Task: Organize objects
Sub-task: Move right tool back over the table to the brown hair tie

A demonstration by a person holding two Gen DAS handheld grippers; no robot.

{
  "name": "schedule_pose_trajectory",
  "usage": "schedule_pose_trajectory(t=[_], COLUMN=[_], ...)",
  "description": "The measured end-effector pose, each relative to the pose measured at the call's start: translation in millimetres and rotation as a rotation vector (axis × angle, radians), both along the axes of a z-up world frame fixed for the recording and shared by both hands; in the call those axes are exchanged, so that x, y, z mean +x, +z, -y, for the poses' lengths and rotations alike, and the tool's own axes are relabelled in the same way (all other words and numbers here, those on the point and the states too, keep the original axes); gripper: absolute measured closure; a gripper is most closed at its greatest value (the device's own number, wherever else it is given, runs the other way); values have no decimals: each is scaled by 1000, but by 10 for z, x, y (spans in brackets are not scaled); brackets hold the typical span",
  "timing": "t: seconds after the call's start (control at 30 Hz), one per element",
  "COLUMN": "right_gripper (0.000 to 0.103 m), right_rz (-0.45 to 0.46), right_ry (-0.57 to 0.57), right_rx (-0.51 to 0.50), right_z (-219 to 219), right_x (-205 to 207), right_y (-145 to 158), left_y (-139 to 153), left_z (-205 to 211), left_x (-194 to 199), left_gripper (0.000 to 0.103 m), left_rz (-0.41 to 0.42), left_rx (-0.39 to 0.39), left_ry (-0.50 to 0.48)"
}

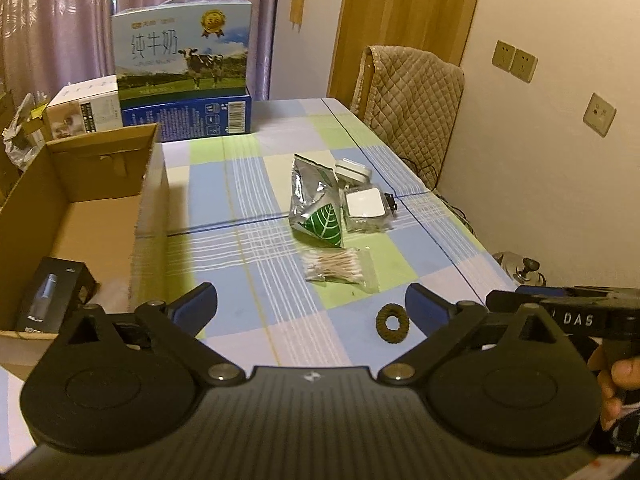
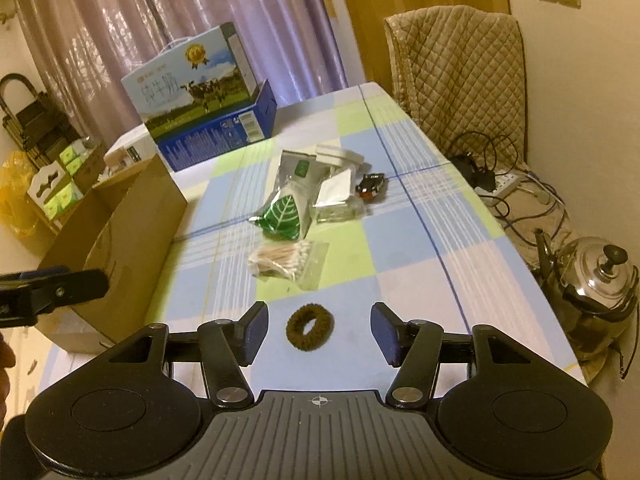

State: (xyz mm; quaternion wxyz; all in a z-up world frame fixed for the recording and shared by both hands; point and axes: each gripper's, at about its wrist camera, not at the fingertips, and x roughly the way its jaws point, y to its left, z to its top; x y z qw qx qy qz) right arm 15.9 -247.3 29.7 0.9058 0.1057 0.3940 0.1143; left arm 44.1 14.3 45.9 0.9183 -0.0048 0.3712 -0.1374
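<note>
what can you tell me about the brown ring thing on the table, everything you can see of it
The brown ring is a small hair tie, or a scrunchie-like band, dark brown with a fuzzy, fabric-like surface and an open hole in the middle. It lies flat on the checked tablecloth, on a pale blue patch near the table's front edge. Nothing touches it. The right claw stands open around it, one finger on each side, apart from it. A clear bag of cotton swabs lies just beyond it.

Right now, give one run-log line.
left gripper open, empty | right gripper open around hair tie | cardboard box holds black box
</note>
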Motion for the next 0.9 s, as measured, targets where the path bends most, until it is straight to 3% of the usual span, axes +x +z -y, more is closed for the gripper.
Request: schedule_pose_trajectory(t=[0.3, 0.9], right_gripper=[49, 49], right_rz=[-8, -24], right_ry=[15, 146], right_rx=[-38, -183], right_z=[-74, -515], right_x=[161, 464], right_y=[-235, -834], left_y=[-240, -681], left_z=[80, 128], left_x=[176, 646], left_gripper=[1, 1], left_rz=[8, -92], left_rx=[37, 70], left_ry=[47, 52])
